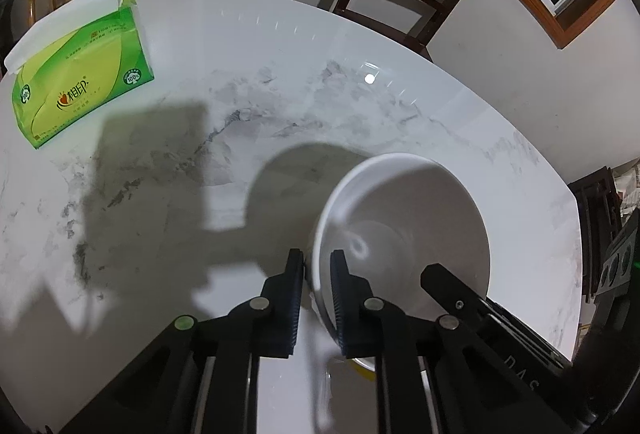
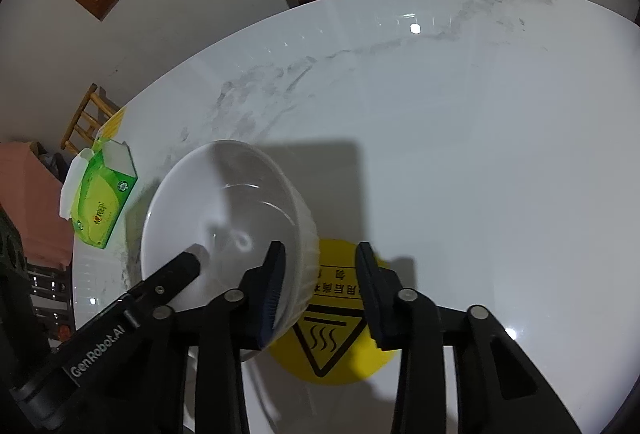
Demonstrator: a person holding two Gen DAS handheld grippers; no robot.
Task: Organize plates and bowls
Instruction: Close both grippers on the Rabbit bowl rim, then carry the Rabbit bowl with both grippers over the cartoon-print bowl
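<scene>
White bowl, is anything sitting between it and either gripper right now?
Nothing visible. The left gripper is clamped on the white bowl's rim. The right gripper straddles another stretch of rim, with its outer finger not touching.

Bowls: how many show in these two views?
1. One white bowl on the marble table, right of the green tissue box in the right wrist view; others may sit outside the frames.

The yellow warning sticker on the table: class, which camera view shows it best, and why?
The right wrist view: the yellow warning sticker lies there with triangle and lettering visible beside the white bowl. The left wrist view shows only a yellow sliver under the bowl.
</scene>
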